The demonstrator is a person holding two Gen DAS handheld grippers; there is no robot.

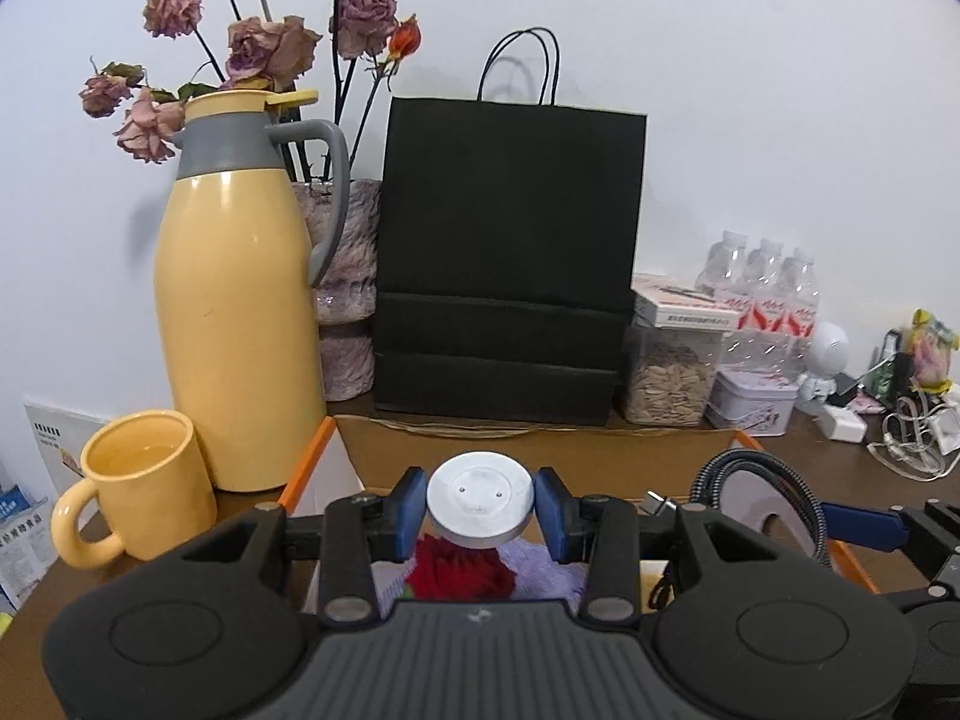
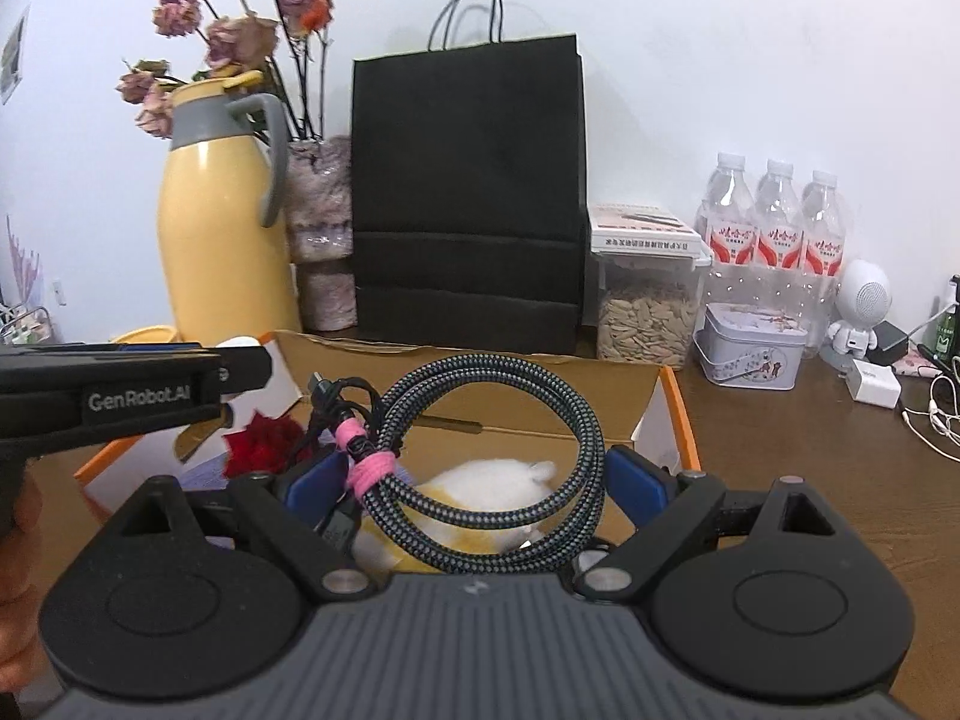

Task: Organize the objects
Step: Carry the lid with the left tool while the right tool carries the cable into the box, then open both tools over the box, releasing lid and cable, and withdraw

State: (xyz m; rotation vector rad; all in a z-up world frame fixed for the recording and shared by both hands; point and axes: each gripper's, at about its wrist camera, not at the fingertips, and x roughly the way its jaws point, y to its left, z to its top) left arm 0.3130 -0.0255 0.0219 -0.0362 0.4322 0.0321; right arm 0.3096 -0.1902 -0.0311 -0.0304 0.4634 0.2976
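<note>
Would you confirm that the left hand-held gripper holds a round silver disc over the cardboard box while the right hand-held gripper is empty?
Not quite: the right hand-held gripper is not empty. The right wrist view shows a coiled braided cable between its blue pads. The rest stands: the left hand-held gripper holds the round silver disc over the cardboard box.

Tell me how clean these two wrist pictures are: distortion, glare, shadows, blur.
Left wrist view: fisheye bends the scene and darkens the corners; soft highlights streak the yellow jug; the black bag's handles cast a faint shadow on the wall; the silver disc is sharp. Right wrist view: same curvature and dark corners; the braided cable is crisp, while the flowers look slightly soft.
</note>
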